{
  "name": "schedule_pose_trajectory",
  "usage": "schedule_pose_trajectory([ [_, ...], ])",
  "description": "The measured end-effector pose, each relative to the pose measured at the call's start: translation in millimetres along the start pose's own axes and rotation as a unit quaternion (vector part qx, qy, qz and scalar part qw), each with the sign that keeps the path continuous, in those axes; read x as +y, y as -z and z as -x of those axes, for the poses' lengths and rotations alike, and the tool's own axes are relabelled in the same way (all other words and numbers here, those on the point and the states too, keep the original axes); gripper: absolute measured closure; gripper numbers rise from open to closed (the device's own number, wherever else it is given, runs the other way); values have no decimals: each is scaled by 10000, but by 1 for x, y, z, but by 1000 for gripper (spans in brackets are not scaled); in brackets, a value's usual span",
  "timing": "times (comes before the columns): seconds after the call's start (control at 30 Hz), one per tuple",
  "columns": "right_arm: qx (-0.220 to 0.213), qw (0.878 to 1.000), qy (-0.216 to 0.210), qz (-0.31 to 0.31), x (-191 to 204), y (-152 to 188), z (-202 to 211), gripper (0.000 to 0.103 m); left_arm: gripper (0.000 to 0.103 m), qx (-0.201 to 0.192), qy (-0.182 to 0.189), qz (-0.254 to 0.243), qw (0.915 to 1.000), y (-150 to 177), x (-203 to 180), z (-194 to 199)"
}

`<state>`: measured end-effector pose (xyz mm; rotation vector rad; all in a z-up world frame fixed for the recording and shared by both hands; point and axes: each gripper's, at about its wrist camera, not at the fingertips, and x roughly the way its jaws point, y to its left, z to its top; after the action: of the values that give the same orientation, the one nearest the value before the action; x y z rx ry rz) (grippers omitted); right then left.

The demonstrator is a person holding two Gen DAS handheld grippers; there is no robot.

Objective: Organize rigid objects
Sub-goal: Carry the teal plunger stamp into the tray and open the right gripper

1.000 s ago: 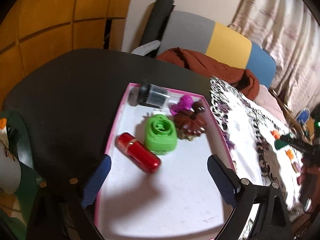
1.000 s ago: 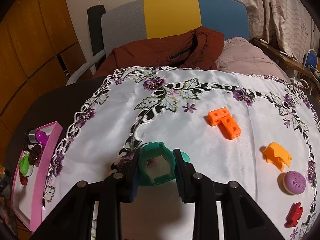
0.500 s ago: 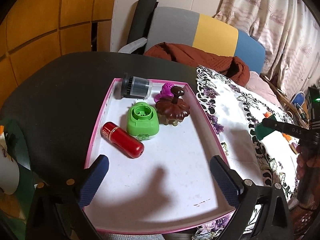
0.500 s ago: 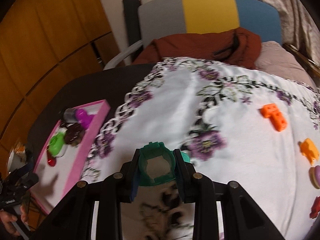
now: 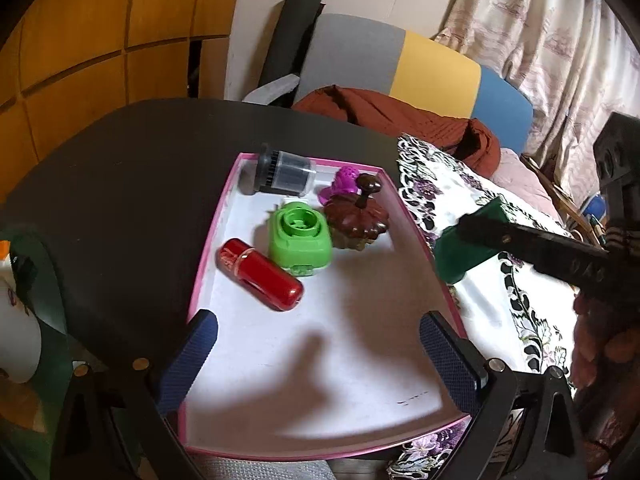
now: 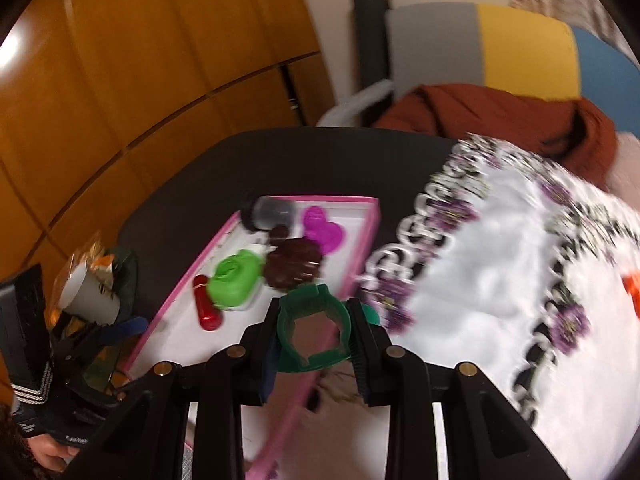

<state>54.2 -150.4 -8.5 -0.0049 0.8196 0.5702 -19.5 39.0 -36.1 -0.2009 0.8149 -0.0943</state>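
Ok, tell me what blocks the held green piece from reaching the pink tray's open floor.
Nothing visible does. The dark green plastic ring sits in the right tool at the pink-rimmed white tray's right edge; its near floor is bare.

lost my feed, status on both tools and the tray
Right tool shut on dark green piece, at pink tray edge. Left tool open, empty. Landing spot clear.

Both wrist views angled down, sharing pink tray (image 5: pixel 208 248).

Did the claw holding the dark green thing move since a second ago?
Yes. The right claw carried the green piece off the flowery cloth toward the pink tray and now hangs at its edge.
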Motion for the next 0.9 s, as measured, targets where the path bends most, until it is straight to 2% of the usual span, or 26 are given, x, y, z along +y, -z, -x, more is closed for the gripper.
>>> schedule_pose_trajectory([
  [0.27,378,9989,-81,279,27,2,-43,73,1,33,-292,352,9989,0,25,-1],
  [0.5,562,9980,15,289,31,1,-68,73,1,89,-307,480,9983,2,31,-1],
  [0.73,556,9981,145,241,29,1,-74,72,1,104,-277,402,9988,3,25,-1],
  [0.9,452,9982,229,314,31,1,-62,70,1,115,-304,408,9986,3,26,-2],
])
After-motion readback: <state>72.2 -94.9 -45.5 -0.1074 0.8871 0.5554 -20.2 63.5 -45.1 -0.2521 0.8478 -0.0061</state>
